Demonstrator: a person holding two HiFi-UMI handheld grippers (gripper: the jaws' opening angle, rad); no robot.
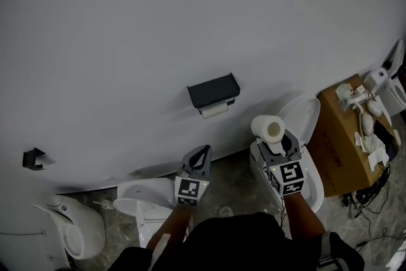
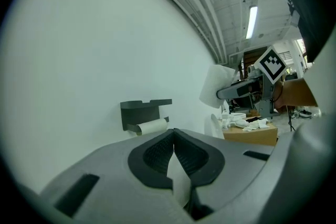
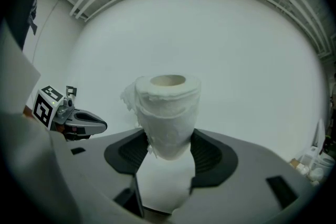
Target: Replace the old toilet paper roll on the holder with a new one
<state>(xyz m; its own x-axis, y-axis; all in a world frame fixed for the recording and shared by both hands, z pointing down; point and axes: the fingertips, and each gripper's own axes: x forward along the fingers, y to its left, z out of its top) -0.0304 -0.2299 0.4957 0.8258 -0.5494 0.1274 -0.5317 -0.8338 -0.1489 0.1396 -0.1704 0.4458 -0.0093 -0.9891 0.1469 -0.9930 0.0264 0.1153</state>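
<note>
A black holder [image 1: 213,91] hangs on the white wall with the thin old roll [image 1: 214,110] on its bar; the left gripper view shows the holder [image 2: 140,111] and old roll [image 2: 152,126] straight ahead. My left gripper [image 1: 200,152] is shut, pointing at the wall just below and left of the holder, well apart from it. A pale sliver shows low between its pads [image 2: 157,152]; I cannot tell what it is. My right gripper [image 1: 277,139] is shut on a fat new roll [image 1: 269,128], held upright to the right of the holder. Its ragged paper [image 3: 167,113] fills the jaws.
A white toilet [image 1: 309,120] with raised lid stands under my right hand, and beside it a cardboard box [image 1: 339,149] with white scraps on top. Another white fixture [image 1: 143,197] and a urinal-like one [image 1: 73,225] sit lower left. A small black bracket [image 1: 33,158] is on the wall.
</note>
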